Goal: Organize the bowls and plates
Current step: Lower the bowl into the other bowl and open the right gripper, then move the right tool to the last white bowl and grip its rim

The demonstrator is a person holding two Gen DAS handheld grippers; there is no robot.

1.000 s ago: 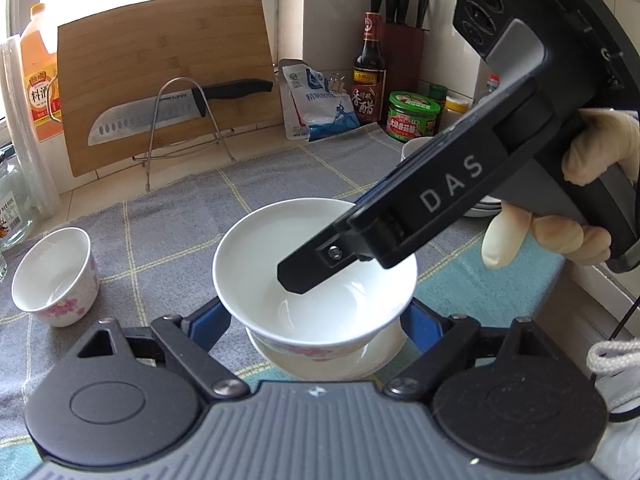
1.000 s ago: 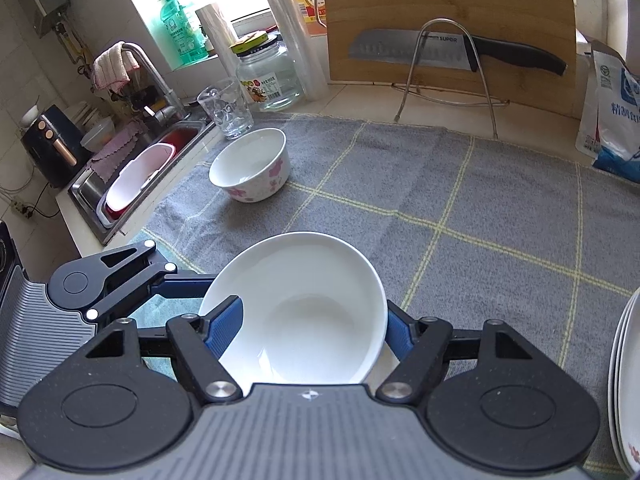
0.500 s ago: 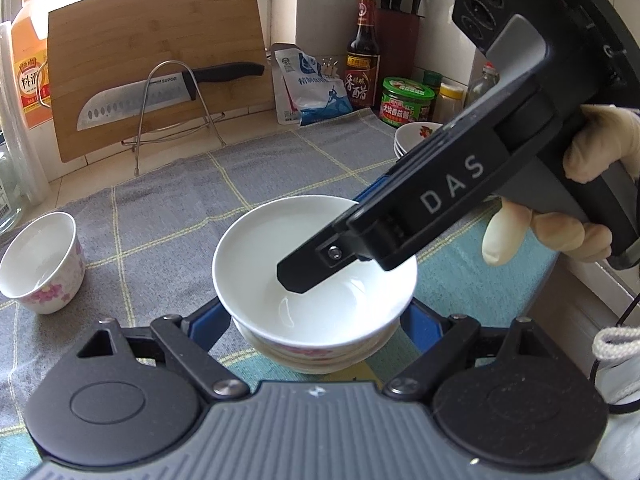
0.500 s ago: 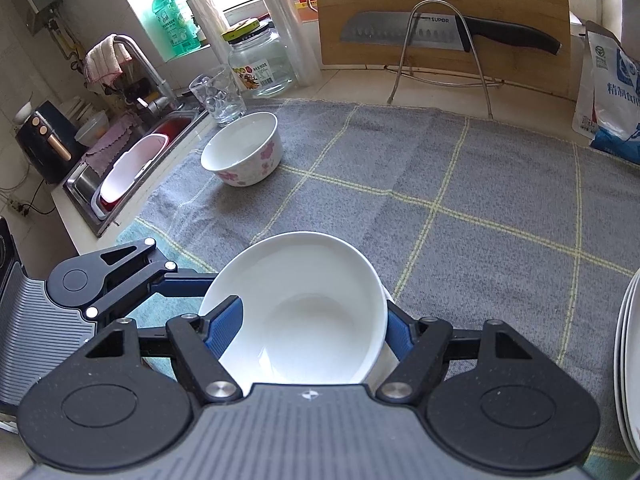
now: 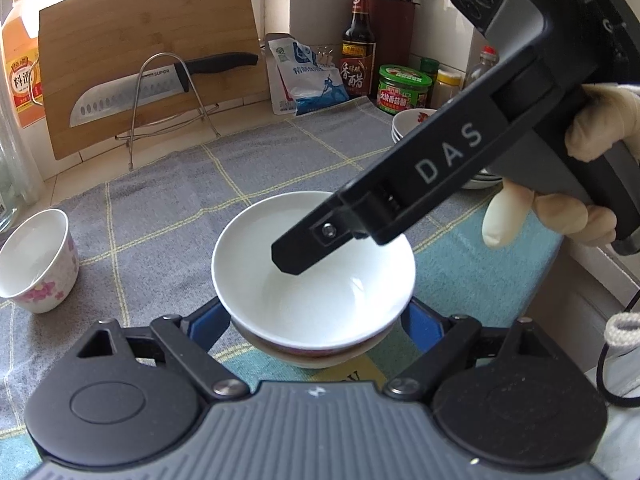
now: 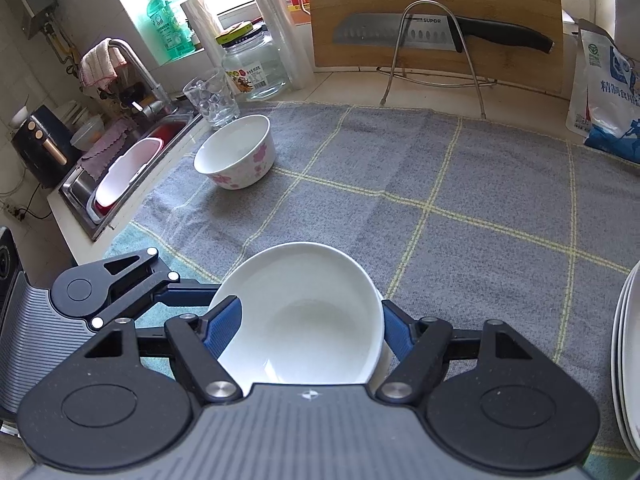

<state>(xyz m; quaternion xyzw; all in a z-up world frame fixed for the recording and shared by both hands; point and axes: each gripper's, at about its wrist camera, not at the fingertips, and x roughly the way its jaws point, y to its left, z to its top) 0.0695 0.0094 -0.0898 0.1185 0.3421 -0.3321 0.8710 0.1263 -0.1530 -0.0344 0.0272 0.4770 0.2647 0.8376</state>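
Note:
A white bowl (image 5: 316, 276) sits nested in a red-patterned bowl (image 5: 308, 354) on the cloth near the counter's front edge. My left gripper (image 5: 316, 320) straddles this stack low down. Its jaws are opening and the blue pads stand just off the bowls' sides. My right gripper (image 6: 308, 324) comes in from the right, held by a gloved hand (image 5: 560, 216), and is shut on the white bowl (image 6: 304, 320) with a pad at each side. One of its fingers (image 5: 296, 256) shows across the bowl's inside in the left wrist view. The other finger is hidden.
A flowered bowl (image 6: 236, 152) stands apart to the left on the grey checked cloth (image 6: 460, 208). Stacked plates (image 6: 628, 360) lie at the right edge. At the back are a knife rack (image 6: 436, 48), a cutting board, a salt bag, a glass and a jar. A sink (image 6: 120, 172) is at far left.
The white bowl has sunk into the bowl beneath it. My left jaws have widened slightly. The left wrist view has swung a little to the right.

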